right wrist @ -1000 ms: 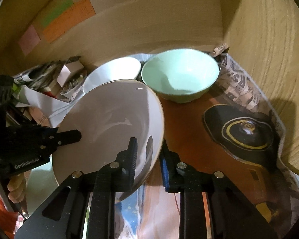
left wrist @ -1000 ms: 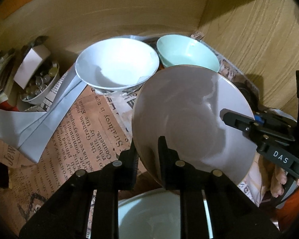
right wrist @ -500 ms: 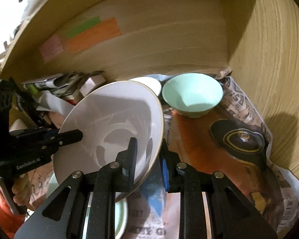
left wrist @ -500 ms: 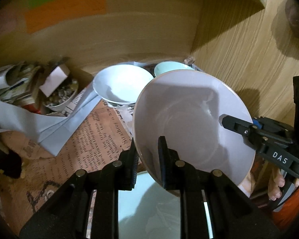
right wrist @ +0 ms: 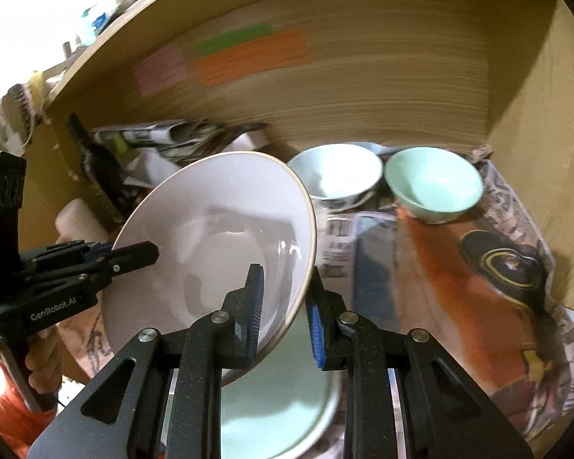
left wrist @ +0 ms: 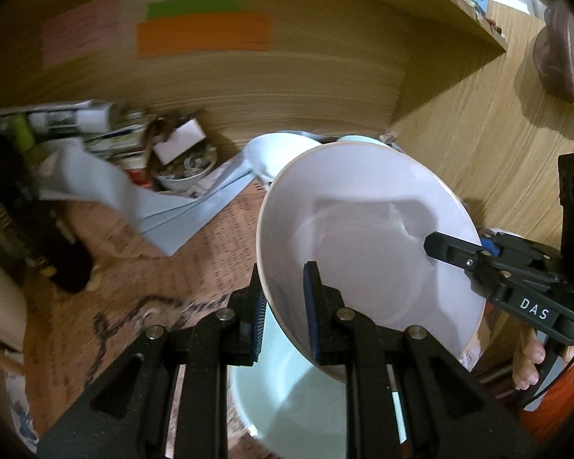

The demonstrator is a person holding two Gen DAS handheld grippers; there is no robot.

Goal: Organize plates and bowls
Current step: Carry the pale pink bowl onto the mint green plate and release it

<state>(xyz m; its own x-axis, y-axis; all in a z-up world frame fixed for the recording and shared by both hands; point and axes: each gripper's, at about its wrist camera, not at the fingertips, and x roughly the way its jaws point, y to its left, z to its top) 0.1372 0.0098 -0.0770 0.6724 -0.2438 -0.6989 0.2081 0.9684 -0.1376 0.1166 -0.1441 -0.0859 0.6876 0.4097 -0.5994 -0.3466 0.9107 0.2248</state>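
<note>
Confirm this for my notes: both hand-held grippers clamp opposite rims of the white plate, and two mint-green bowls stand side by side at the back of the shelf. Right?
Not quite. Only one back bowl is mint green; the bowl beside it is white, as the right wrist view shows. The rest holds: the left hand-held gripper and right hand-held gripper clamp opposite rims of the white plate.

Wooden shelf bay lined with newspaper

The shelf [right wrist: 524, 122] floor is covered by printed newspaper [right wrist: 432, 267]. In the right wrist view, a mint bowl [right wrist: 434, 183] stands at 1 o'clock, a white bowl [right wrist: 336, 176] just beside it at 12; a pale plate [right wrist: 287, 413] lies at 6. Folded papers [right wrist: 164, 137] pile at 10 o'clock, blurred, with a grey sheet [left wrist: 141, 206] spread nearby.
</note>
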